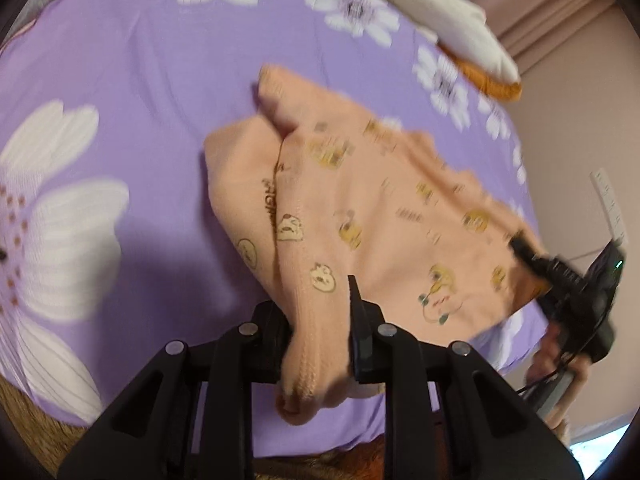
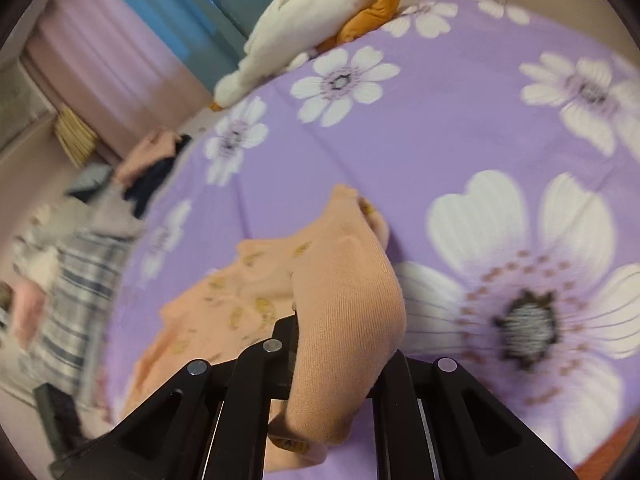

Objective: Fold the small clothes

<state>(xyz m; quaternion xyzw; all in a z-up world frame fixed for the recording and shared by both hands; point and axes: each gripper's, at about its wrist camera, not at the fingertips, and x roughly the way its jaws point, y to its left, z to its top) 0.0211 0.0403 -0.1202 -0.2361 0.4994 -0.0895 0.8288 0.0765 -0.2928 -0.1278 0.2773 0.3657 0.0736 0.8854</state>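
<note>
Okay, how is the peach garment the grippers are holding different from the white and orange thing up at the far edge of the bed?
The peach garment carries small cartoon prints; the white and orange thing looks unprinted. The peach garment is pinched by the left gripper and the right gripper and partly lifted; the white and orange thing lies untouched. The garment sits mid-sheet, the other at the edge. Both rest on the purple flowered sheet.

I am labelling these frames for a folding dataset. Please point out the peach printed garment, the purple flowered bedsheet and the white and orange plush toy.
peach printed garment (image 1: 400, 216), left wrist view, printed middle.
purple flowered bedsheet (image 1: 160, 80), left wrist view, bare purple patch.
white and orange plush toy (image 2: 312, 12), right wrist view, white body.
</note>
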